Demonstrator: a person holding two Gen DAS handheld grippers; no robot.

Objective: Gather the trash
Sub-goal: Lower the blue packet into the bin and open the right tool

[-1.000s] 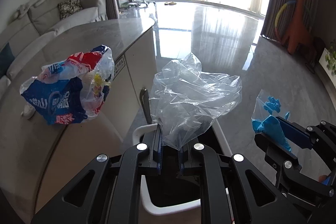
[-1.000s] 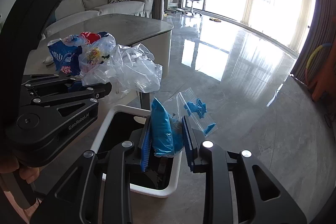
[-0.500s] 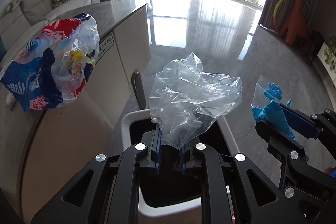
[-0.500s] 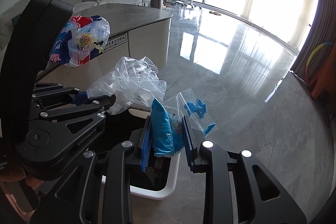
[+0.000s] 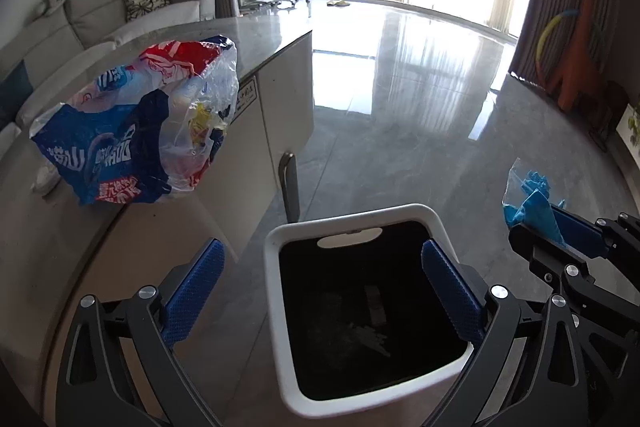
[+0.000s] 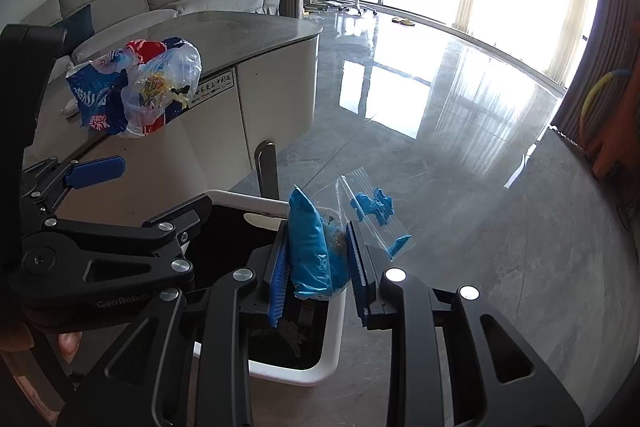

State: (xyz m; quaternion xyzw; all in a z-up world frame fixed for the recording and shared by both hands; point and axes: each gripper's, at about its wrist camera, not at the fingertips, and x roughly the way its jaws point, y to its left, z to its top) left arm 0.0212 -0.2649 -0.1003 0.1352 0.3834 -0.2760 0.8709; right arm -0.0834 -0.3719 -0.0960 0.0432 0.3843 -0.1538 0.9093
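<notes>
My left gripper is opening empty over the white bin, my right gripper clamps the blue packet above it, so I release next, then fetch the printed bag on the worktop at left.

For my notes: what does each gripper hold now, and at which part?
The left gripper, its jaws opening, holds nothing. The right gripper pinches the blue packet at its lower part.

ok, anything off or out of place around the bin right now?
One thing: the blue-and-red plastic bag of trash sits at the counter edge, overhanging it, so it could slide off. The white bin stands upright with nothing spilled around it. The right gripper grips a blue bag above the bin.
</notes>
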